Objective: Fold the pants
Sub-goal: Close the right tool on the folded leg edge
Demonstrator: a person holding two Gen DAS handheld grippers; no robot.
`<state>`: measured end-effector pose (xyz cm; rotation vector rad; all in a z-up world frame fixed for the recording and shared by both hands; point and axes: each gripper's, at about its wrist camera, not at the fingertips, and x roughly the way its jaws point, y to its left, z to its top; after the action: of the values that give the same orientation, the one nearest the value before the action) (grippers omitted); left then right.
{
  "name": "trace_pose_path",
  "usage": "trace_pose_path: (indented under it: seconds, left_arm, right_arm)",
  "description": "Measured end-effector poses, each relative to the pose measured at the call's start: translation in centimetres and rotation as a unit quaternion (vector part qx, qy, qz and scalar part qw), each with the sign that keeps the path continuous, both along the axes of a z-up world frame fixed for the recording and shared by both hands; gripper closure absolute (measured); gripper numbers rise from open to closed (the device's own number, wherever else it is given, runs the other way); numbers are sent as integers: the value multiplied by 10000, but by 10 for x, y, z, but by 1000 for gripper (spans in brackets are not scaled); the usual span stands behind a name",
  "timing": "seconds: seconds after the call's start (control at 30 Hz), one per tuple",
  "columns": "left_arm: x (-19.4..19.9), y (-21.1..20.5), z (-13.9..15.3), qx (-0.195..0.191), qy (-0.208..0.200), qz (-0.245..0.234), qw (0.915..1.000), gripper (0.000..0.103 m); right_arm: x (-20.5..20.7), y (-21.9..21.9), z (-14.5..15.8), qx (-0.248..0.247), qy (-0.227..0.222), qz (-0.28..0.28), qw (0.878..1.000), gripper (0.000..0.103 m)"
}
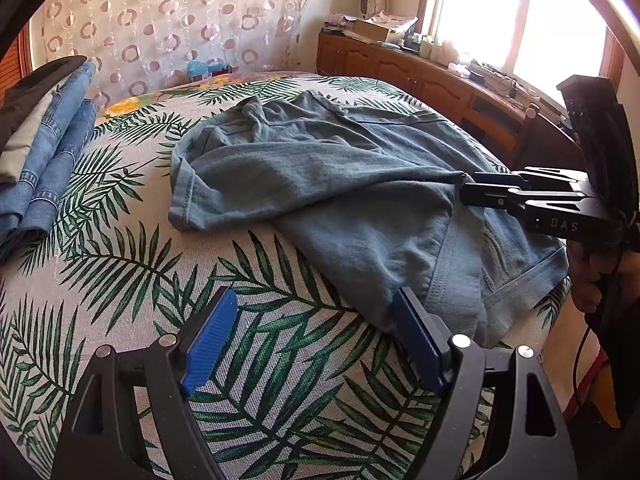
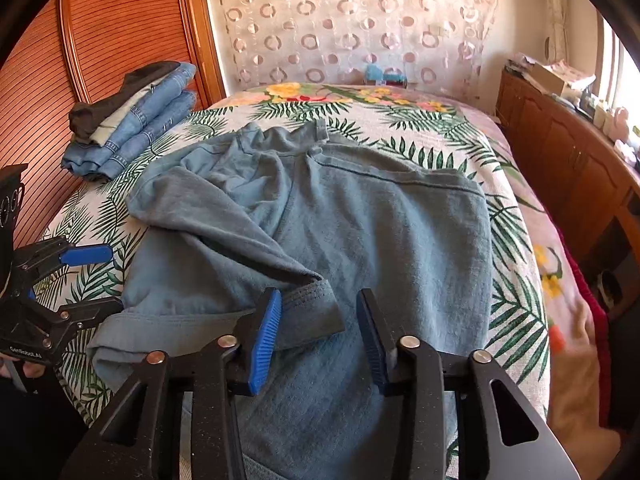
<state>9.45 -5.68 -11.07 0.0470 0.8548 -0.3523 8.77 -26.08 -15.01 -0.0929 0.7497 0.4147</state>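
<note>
Grey-blue pants (image 1: 340, 184) (image 2: 380, 232) lie crumpled on a bed with a palm-leaf cover (image 1: 120, 272) (image 2: 516, 240). One leg is folded back across the other, and its hem (image 2: 312, 312) ends near the waistband. My right gripper (image 2: 319, 296) hangs over that hem. Its blue pads stand either side of the cloth with a gap, not pressing. In the left wrist view the right gripper (image 1: 466, 188) reaches in from the right. My left gripper (image 1: 316, 300) (image 2: 104, 280) is open wide over the bedspread, its right finger (image 1: 412, 320) at the pants' near edge.
A stack of folded jeans (image 1: 52, 168) (image 2: 132, 136) sits at the bed's far left. A cluttered wooden cabinet (image 1: 420, 72) (image 2: 560, 152) runs along the right under a bright window. A ringed curtain (image 2: 360, 20) hangs behind the bed. A hand (image 1: 592, 280) holds the right gripper's handle.
</note>
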Motion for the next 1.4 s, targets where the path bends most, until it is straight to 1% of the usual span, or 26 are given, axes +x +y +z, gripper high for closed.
trace_pose_path:
  seconds: [0.03, 0.1, 0.17, 0.23, 0.33, 0.47, 0.57, 0.7, 1.0, 1.4]
  left_arm:
    - [0, 0, 0, 7, -6, -1, 10000, 22]
    - [0, 0, 0, 4, -11, 4, 10000, 22]
    - [0, 1, 1, -37, -2, 19, 10000, 22]
    - [-1, 3, 2, -100, -22, 56, 9999, 22]
    - [-4, 5, 9, -178, -121, 106, 9997, 22]
    - [-10, 3, 21, -223, -263, 41, 9994, 22]
    - [-14, -1, 29, -232, -334, -24, 9992, 22]
    - [-18, -8, 36, -256, -384, -131, 9988, 22]
    - [-20, -22, 36, -185, -358, -312, 9987, 22]
    - [-18, -34, 31, -153, -267, -450, 9985, 22]
  right_arm:
    - [0, 1, -1, 11, 26, 32, 10000, 71]
    - [0, 3, -1, 13, 38, 69, 10000, 77]
    - [-2, 4, 1, 27, 13, 93, 10000, 88]
    - [-7, 3, 6, 118, -67, 133, 9998, 93]
    - [-24, 0, 17, 235, -292, 134, 9992, 95]
    - [-51, -5, 34, 411, -616, 93, 9972, 96]
    - [-72, -11, 44, 454, -836, 61, 9955, 96]
    - [-94, -20, 51, 507, -982, -18, 9939, 96]
    - [-121, -42, 49, 453, -980, -220, 9939, 96]
    - [-142, -50, 46, 339, -811, -405, 9953, 96]
